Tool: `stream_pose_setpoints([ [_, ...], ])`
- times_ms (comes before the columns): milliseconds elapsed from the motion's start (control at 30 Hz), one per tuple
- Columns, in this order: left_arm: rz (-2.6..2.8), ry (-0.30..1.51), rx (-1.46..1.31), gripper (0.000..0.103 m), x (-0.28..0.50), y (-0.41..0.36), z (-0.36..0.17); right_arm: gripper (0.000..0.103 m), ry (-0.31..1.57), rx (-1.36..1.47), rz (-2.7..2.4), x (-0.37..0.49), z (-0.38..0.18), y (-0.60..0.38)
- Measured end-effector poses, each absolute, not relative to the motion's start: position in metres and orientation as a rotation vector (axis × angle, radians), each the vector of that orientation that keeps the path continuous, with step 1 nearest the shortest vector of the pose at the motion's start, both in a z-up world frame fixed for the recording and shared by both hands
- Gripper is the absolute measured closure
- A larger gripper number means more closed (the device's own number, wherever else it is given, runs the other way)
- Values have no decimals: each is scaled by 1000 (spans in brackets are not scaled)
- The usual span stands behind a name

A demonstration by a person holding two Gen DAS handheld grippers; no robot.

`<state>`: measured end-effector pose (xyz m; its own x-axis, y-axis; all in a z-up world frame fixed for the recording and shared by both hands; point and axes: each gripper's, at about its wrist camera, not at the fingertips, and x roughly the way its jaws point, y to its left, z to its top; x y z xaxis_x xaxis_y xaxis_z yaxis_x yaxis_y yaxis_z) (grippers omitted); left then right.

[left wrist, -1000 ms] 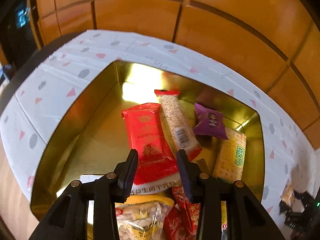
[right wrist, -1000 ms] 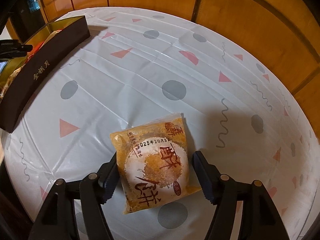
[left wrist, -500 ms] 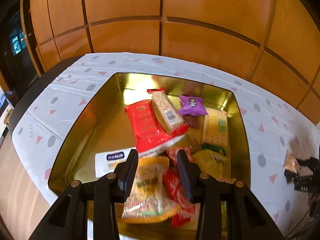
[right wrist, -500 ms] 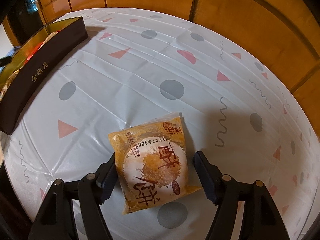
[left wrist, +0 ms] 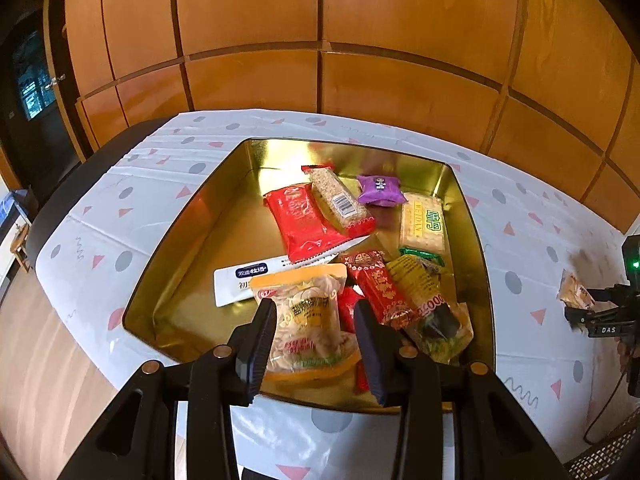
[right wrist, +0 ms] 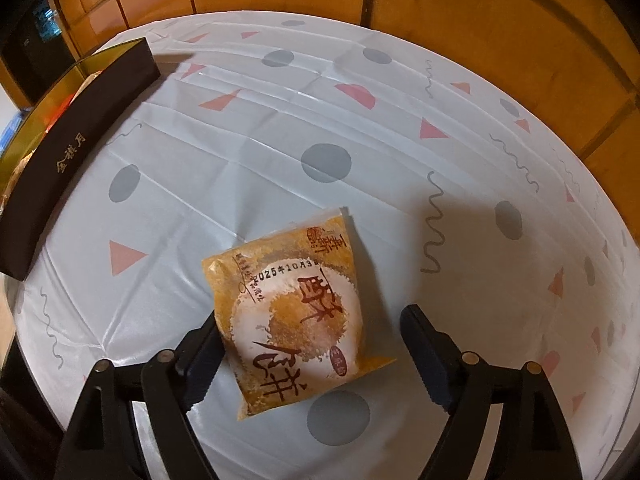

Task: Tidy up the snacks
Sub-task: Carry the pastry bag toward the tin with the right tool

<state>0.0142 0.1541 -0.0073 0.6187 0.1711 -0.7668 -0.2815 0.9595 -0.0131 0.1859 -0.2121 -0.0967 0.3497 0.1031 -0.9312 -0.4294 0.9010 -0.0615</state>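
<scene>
Snacks are nearly all gathered: the gold tin (left wrist: 192, 248) holds a heap of packets, and one orange pastry packet (right wrist: 296, 312) lies outside it on the patterned tablecloth (right wrist: 320, 120).

Step in hand, as judged: collecting that last stray. Your right gripper (right wrist: 310, 356) is spread wide, the packet lying between its fingers; the left finger looks to touch the packet's edge, the right one stands apart. Nothing is pinched yet. Next move calls for you to close squarely across the packet, lift, and carry it up and left to the tin.

Your left gripper (left wrist: 314, 340) hovers over the near end of the tin, parted and gripping nothing, with a peanut bag (left wrist: 308, 328) seen below between its fingers. Beyond it lie a red packet (left wrist: 304, 224), a purple sweet (left wrist: 380, 190) and a cracker pack (left wrist: 424, 222).

Left view alone shows the tin's contents. Right view shows only the tin's dark outer wall (right wrist: 76, 156), but gives the pastry packet plainly; the left view shows it small at far right.
</scene>
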Motion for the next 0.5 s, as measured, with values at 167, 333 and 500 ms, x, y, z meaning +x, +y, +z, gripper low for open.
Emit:
stream_pose_setpoints([
  [167,248,845,-127,63,7,150,-5,20,1161,-313,332,180,-98,-212],
  [333,233,825,-112,63,2,143,-3,20,1175,-306,302,171,-99,-210],
  [500,216,817,-107,63,-1,141,-3,33,1186,-315,272,161,-94,-202],
])
